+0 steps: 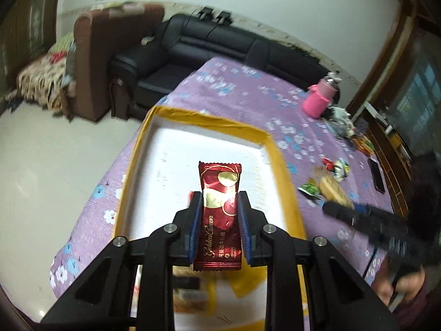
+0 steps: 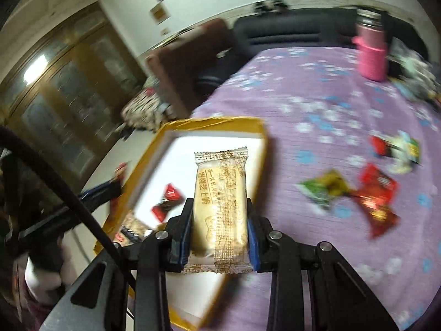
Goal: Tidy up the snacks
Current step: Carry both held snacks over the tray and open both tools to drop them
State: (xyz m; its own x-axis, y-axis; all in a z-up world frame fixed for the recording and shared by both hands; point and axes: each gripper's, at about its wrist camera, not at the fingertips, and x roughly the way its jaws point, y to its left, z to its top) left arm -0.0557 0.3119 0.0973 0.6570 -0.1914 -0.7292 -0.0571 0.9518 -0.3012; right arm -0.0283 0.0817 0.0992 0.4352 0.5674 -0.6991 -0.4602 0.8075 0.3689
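Note:
My left gripper point(image 1: 218, 197) is shut on a dark red Golden Crown candy wrapper point(image 1: 219, 193), held above the white floor of a yellow-rimmed box point(image 1: 281, 160). My right gripper point(image 2: 219, 202) is shut on a pale cheese biscuit packet point(image 2: 220, 193), hanging over the same box point(image 2: 212, 122), near its right wall. A small red packet point(image 2: 168, 202) lies inside the box, and more packets show blurred at its near end. In the left wrist view the right gripper point(image 1: 330, 207) appears at the right, blurred, carrying the biscuit packet point(image 1: 335, 191).
Loose snacks lie on the purple flowered cloth point(image 2: 330, 104): a green-yellow packet point(image 2: 326, 187), red packets point(image 2: 377, 198) and a white-green one point(image 2: 405, 149). A pink flask point(image 2: 370, 52) stands at the back. A black phone point(image 1: 377, 175) lies right. The table edge drops to the floor on the left.

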